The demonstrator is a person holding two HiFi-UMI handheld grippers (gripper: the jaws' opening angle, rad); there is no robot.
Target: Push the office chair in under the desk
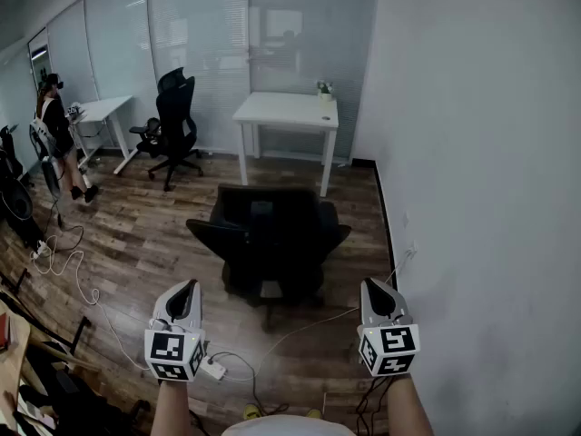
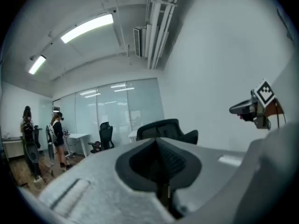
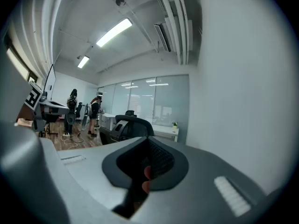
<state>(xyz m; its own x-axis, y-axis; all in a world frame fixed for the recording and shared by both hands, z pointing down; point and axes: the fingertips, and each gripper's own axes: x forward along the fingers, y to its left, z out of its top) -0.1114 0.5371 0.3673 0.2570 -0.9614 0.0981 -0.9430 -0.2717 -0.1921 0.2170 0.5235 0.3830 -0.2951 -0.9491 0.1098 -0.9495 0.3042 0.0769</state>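
A black office chair point(image 1: 270, 239) stands on the wood floor with its back toward me, a short way out from the white desk point(image 1: 289, 112) by the glass wall. My left gripper point(image 1: 190, 286) and right gripper point(image 1: 371, 285) hover side by side just short of the chair, one on each side of it. Both are shut and hold nothing. The chair's backrest point(image 2: 163, 126) shows over the closed jaws in the left gripper view, with the other gripper point(image 2: 252, 107) off to the right. The right gripper view shows the backrest point(image 3: 133, 124) and the desk point(image 3: 164, 132) behind it.
A second black chair point(image 1: 172, 125) and another white desk point(image 1: 100, 112) stand at the back left, with a person point(image 1: 56, 130) beside them. Cables point(image 1: 64, 262) and a power strip point(image 1: 213, 368) lie on the floor. A white wall point(image 1: 481, 153) runs along the right.
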